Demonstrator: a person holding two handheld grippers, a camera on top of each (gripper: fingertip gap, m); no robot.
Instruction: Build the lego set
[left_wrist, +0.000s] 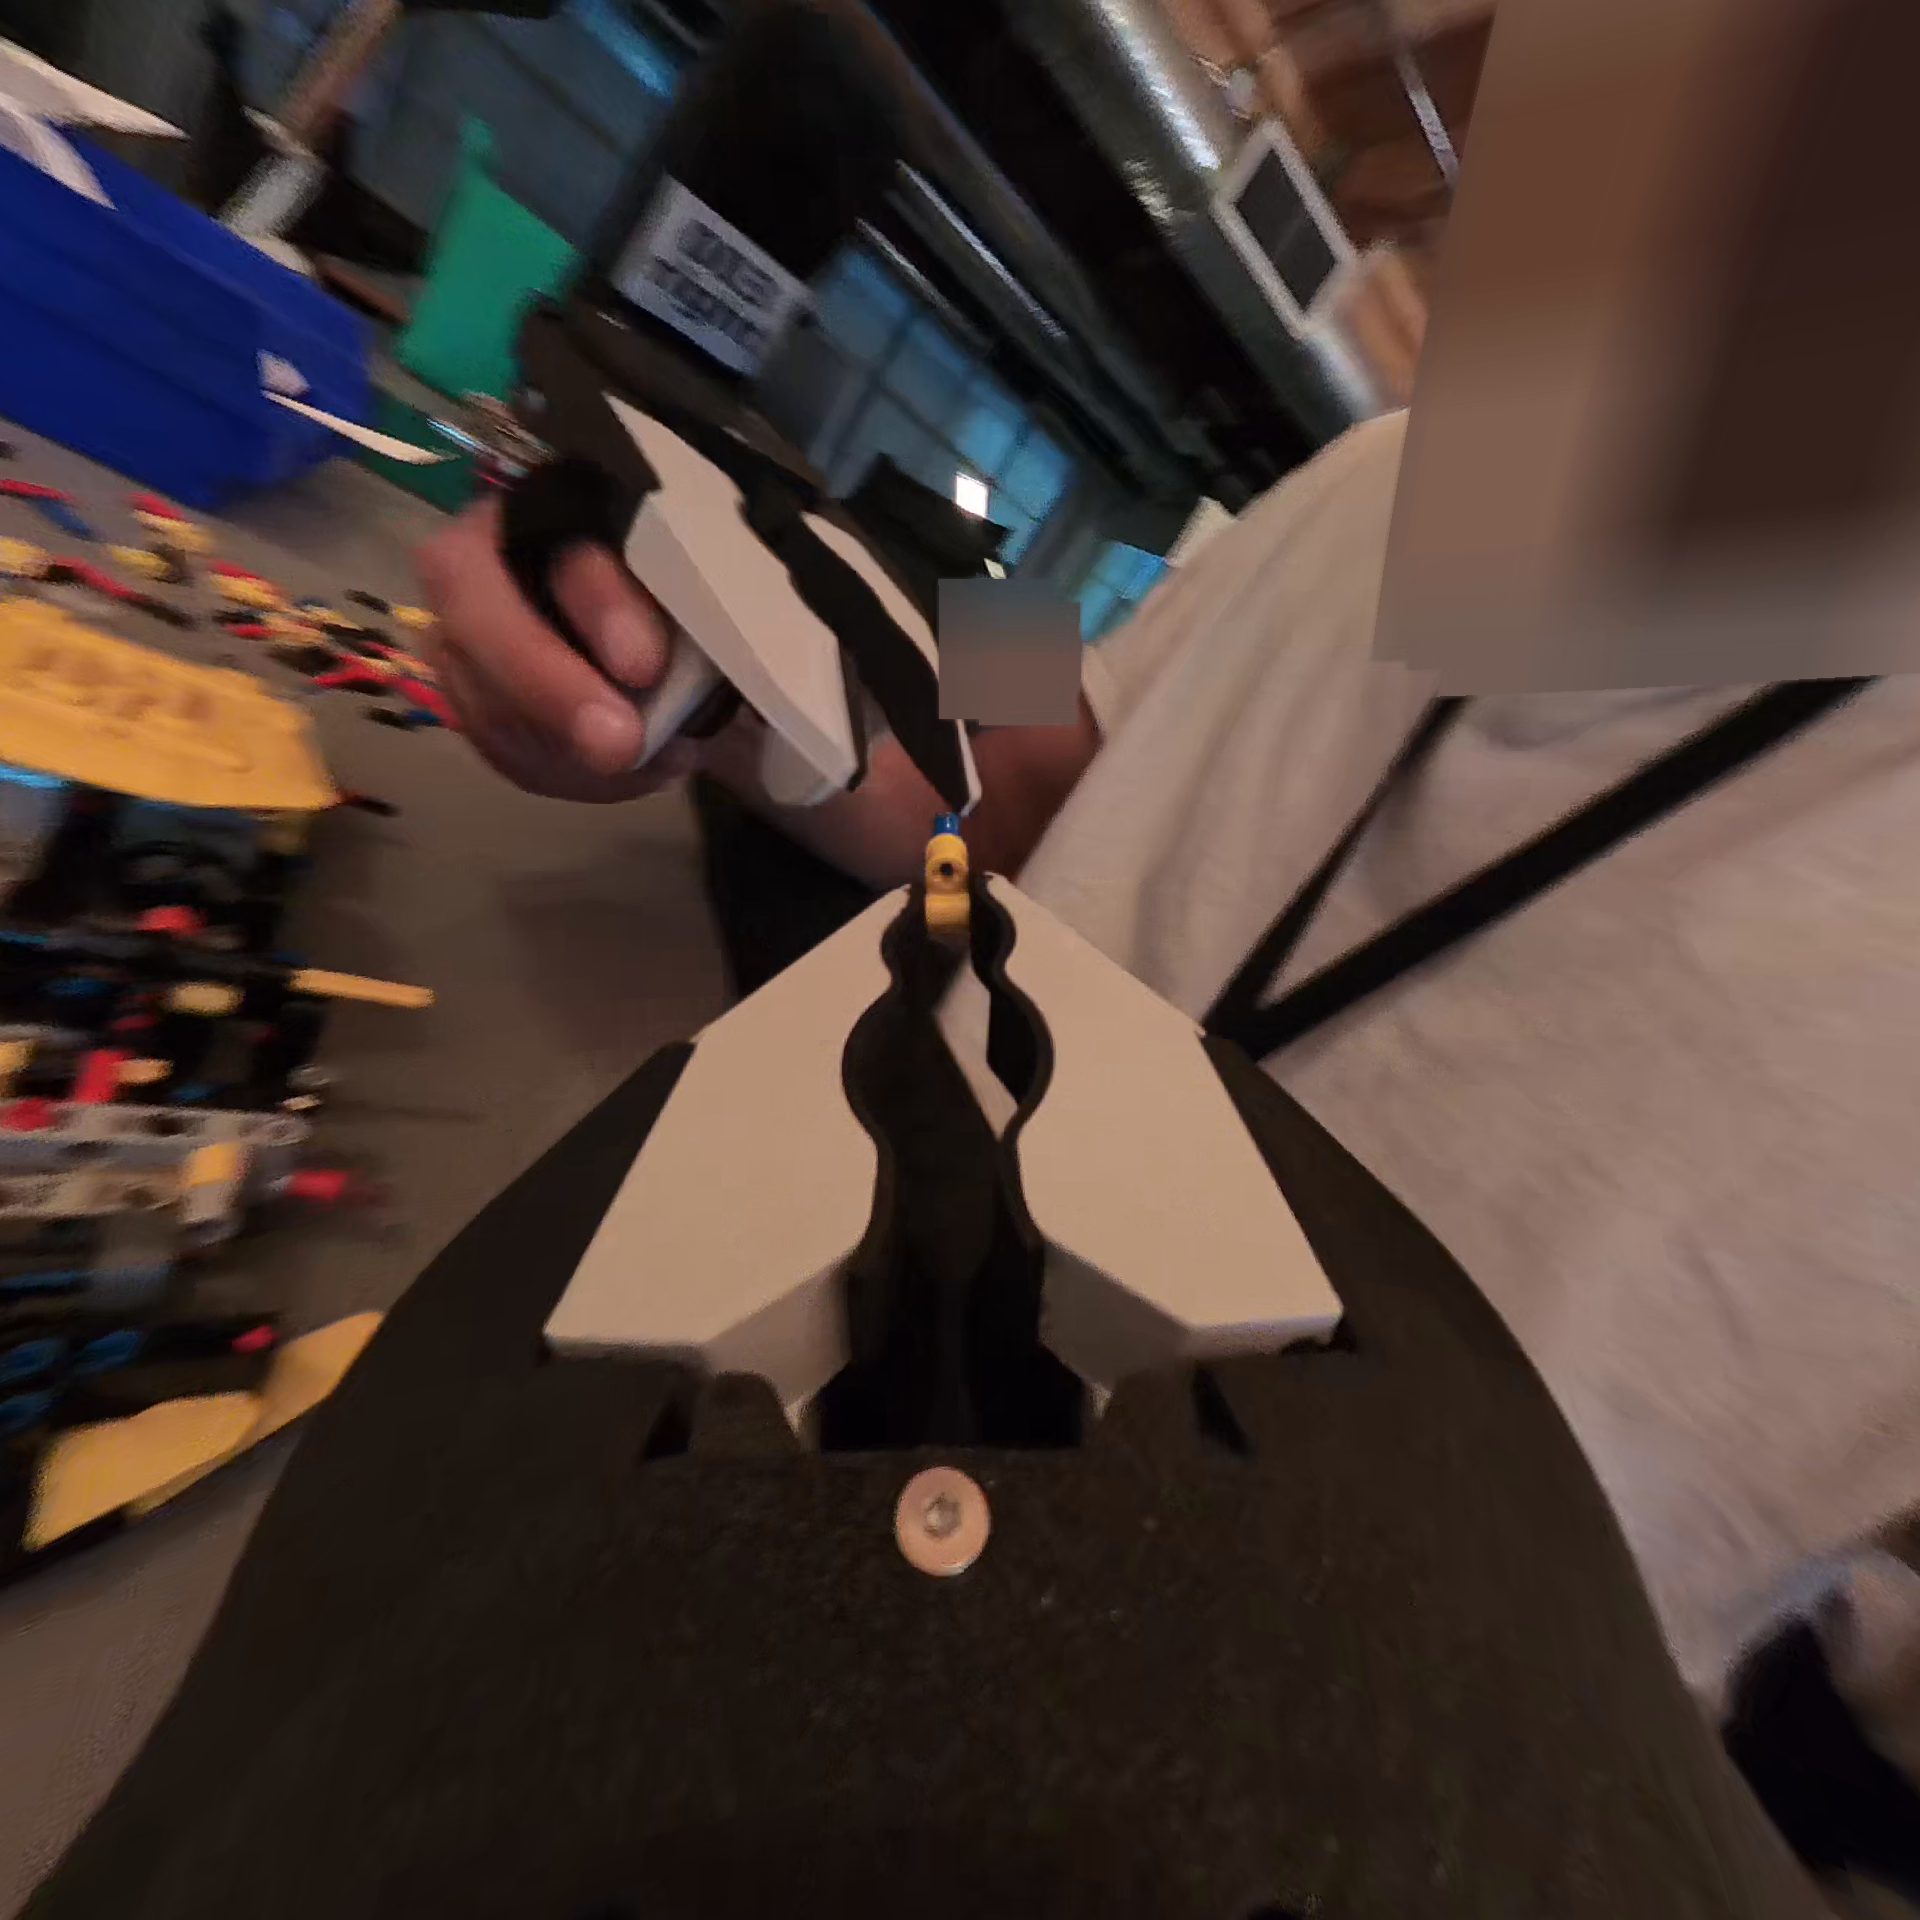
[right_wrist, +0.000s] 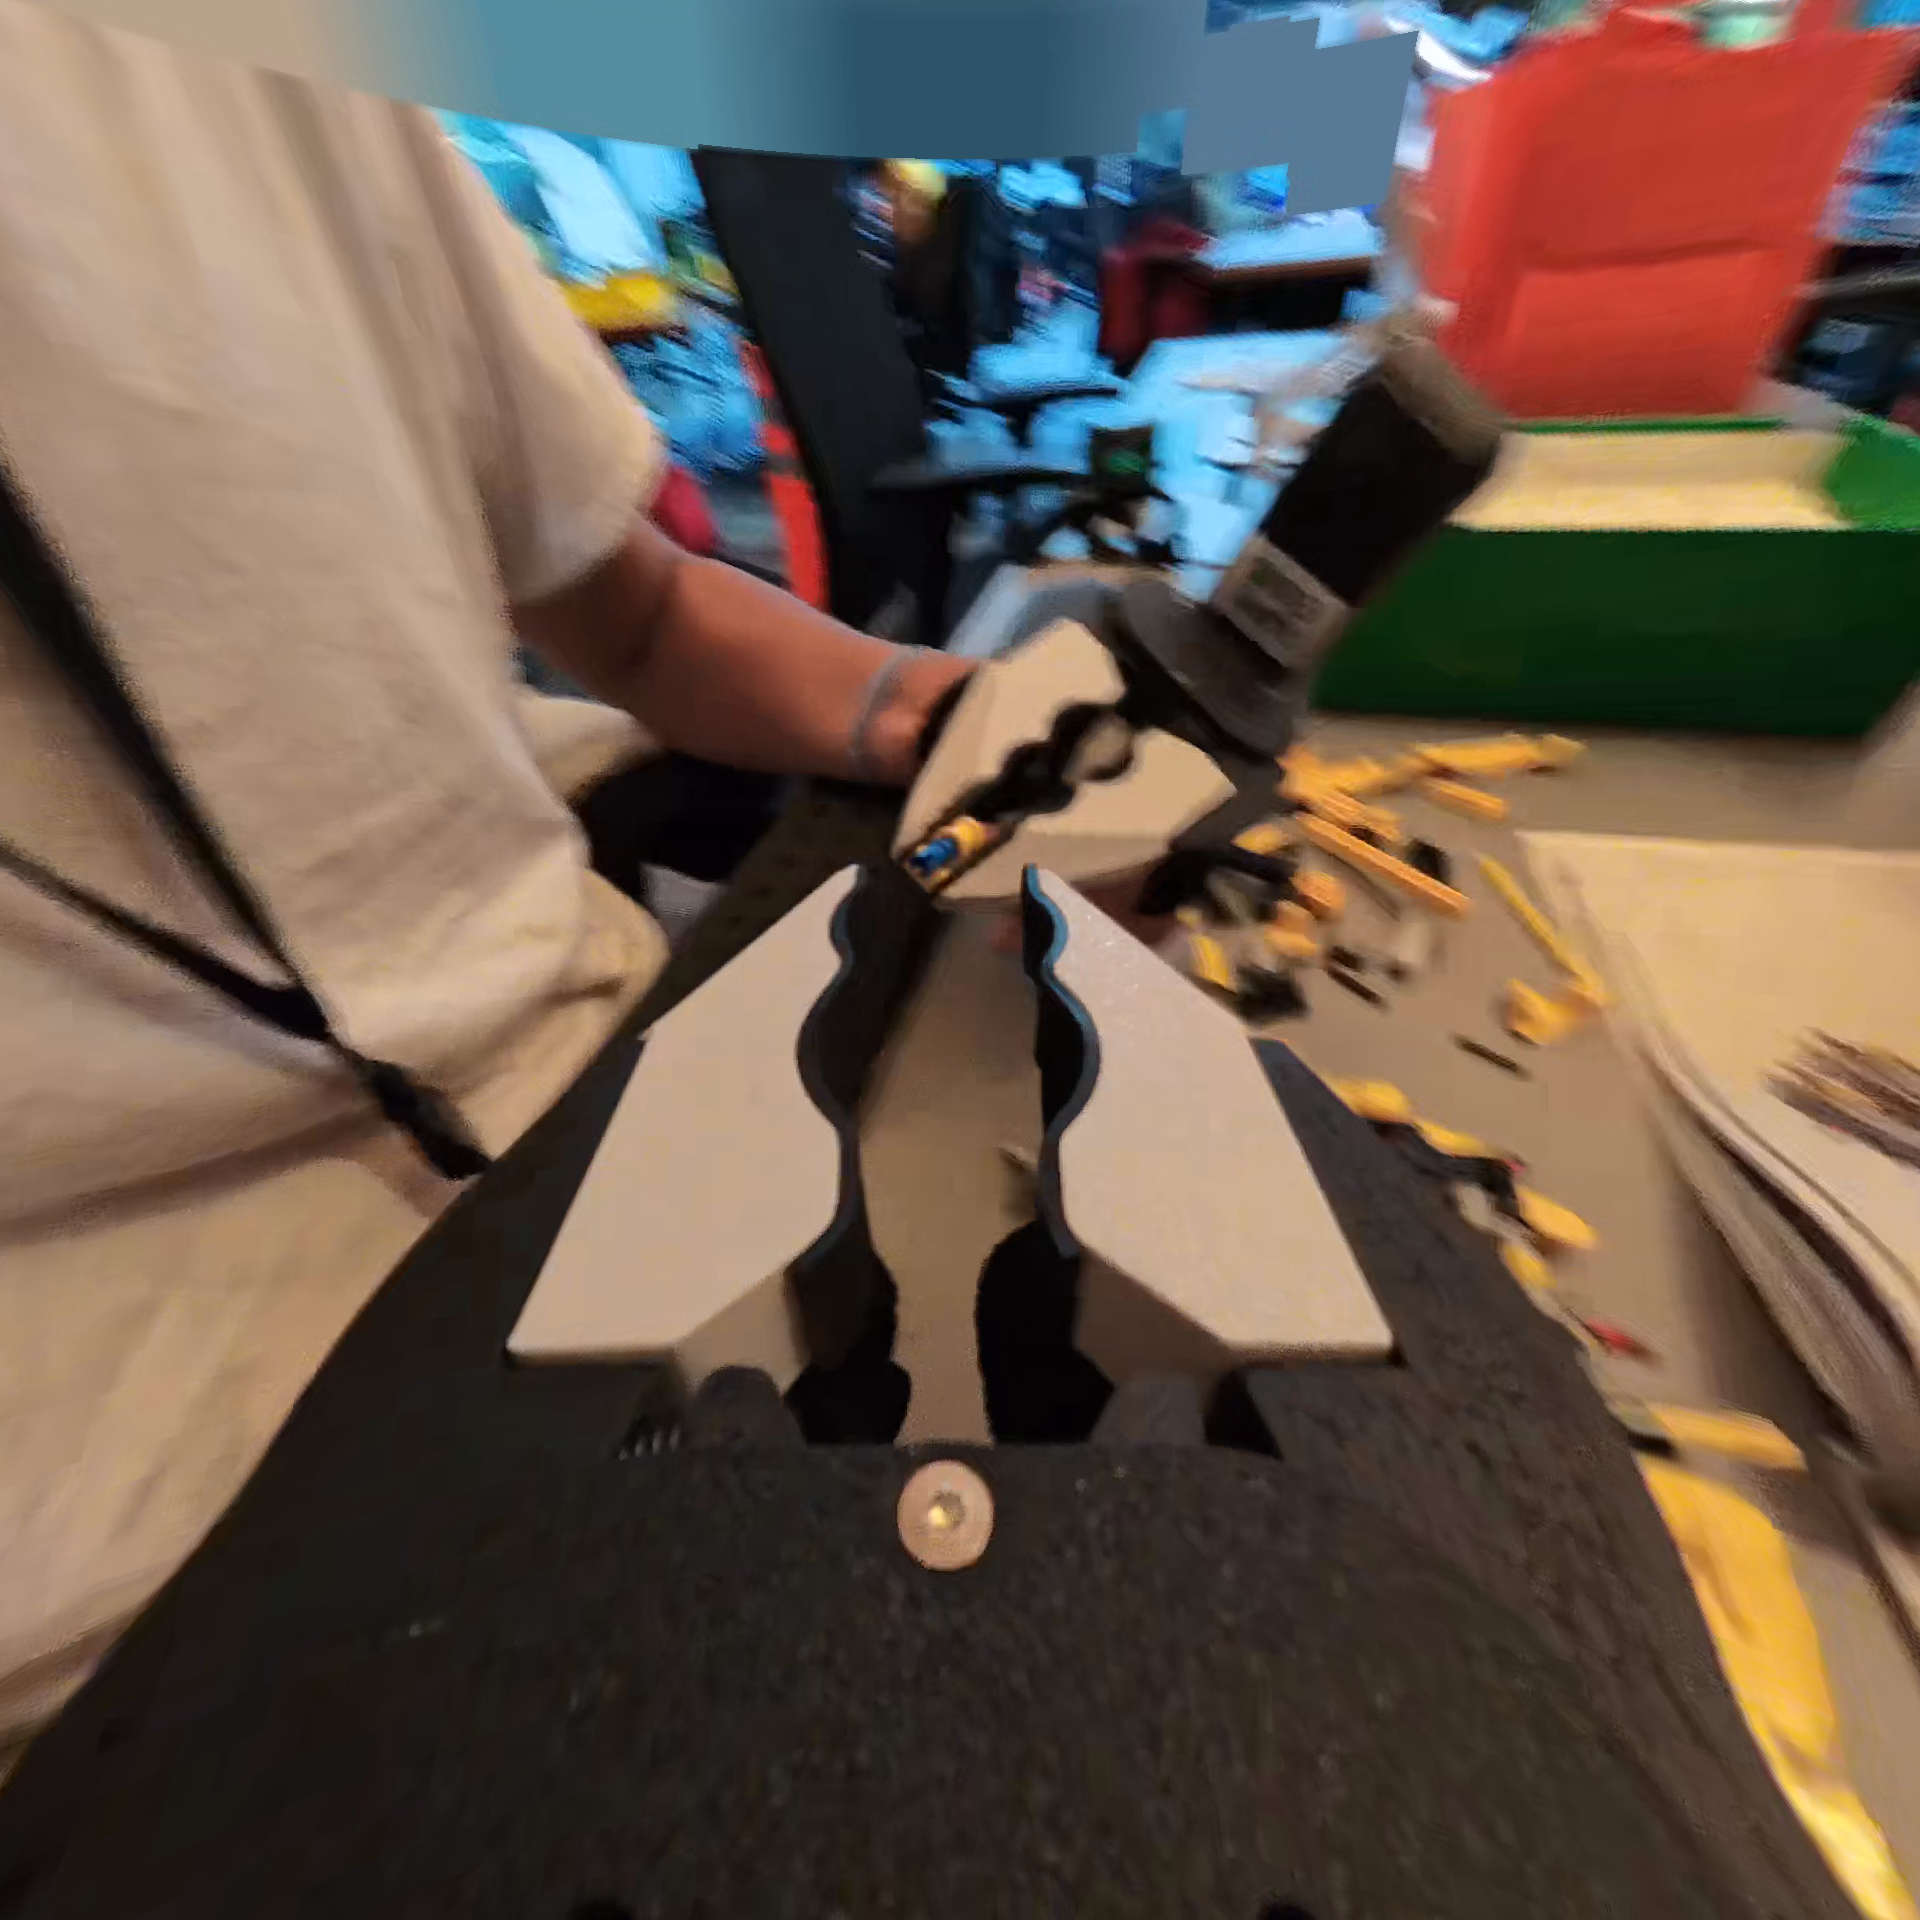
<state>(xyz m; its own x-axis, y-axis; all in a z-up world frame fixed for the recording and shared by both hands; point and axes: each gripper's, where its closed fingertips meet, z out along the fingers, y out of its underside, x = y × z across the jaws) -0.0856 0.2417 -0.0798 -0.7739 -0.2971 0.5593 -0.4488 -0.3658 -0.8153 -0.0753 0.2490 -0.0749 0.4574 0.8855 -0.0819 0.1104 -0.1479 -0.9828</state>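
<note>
My left gripper (left_wrist: 945, 914) is shut on a small yellow lego piece (left_wrist: 943, 883), which sticks out past the fingertips. A blue pin (left_wrist: 943, 826) sits on the piece's far end. My right gripper (left_wrist: 909, 792) comes in from the upper left, held in a hand, with one fingertip right at the blue pin. In the right wrist view my right gripper (right_wrist: 940, 883) is open and empty. The left gripper (right_wrist: 940, 868) is just beyond its tips, holding the yellow piece (right_wrist: 966, 836) with the blue pin (right_wrist: 928, 855). Both grippers are held up in front of the person's chest.
A person in a white shirt (left_wrist: 1507, 1039) with a black lanyard is close behind. On the table are loose yellow, red and black pieces (right_wrist: 1361, 831), a partly built model (left_wrist: 156, 1039), a booklet (right_wrist: 1766, 966), a blue bin (left_wrist: 156, 343) and a green bin (right_wrist: 1610, 623). Only a small space, under 4 cm, lies between the two pairs of fingers.
</note>
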